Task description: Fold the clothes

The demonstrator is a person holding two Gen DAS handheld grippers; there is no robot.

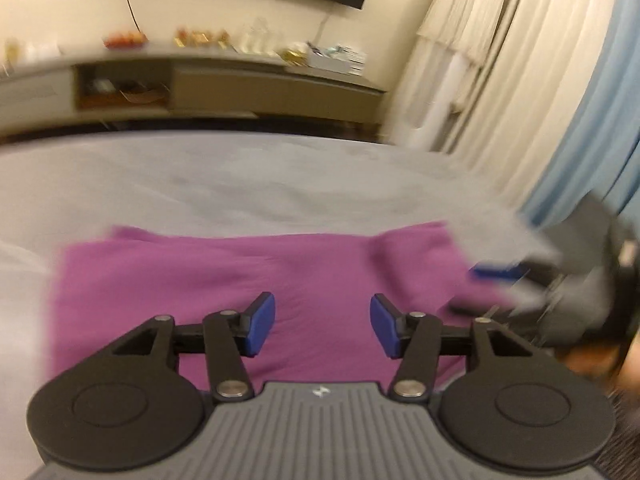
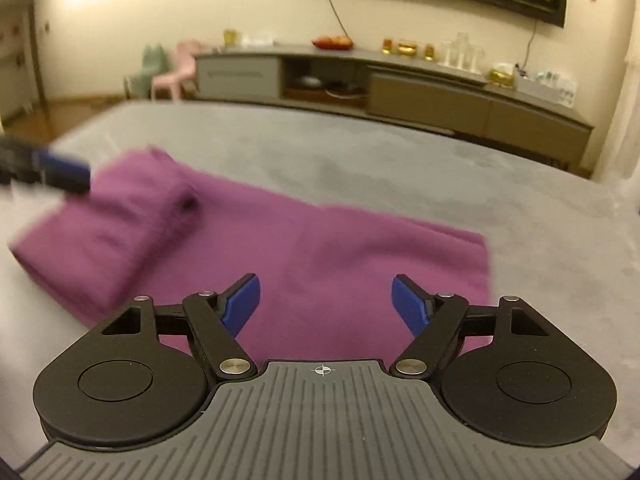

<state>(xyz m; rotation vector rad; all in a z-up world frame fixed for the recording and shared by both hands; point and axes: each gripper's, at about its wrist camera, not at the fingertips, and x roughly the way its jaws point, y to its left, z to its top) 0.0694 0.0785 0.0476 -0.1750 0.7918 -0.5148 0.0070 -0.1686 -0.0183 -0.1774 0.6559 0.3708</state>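
**Purple garment lies crosswise ahead of both grippers**

Cloth is the whole matter here: a purple garment [image 2: 320, 256] lies on the grey bed cover [image 2: 360, 152], pressed into a long band that runs side to side across both views, its long axis crosswise to the way the fingers point. At its left end, in the right wrist view, the fabric is doubled into a thicker bundle [image 2: 120, 216]; the right end lies thin and flat, ending in a fairly square edge.

The left gripper [image 1: 322, 328] hangs above the middle of the band with its blue pads spread and nothing between them. The right gripper [image 2: 326, 306] also stands wide apart and empty, over the near edge of the flat right half. Each gripper shows blurred at the margin of the other's view.

So the doubled end lies nearer the left gripper and the flat end nearer the right. Judging from this, the band fits either a garment part-way through its folds or one just laid down as finished; the blur suggests motion, but its direction cannot be read. Any further fold would bring one end over the other along that long axis.
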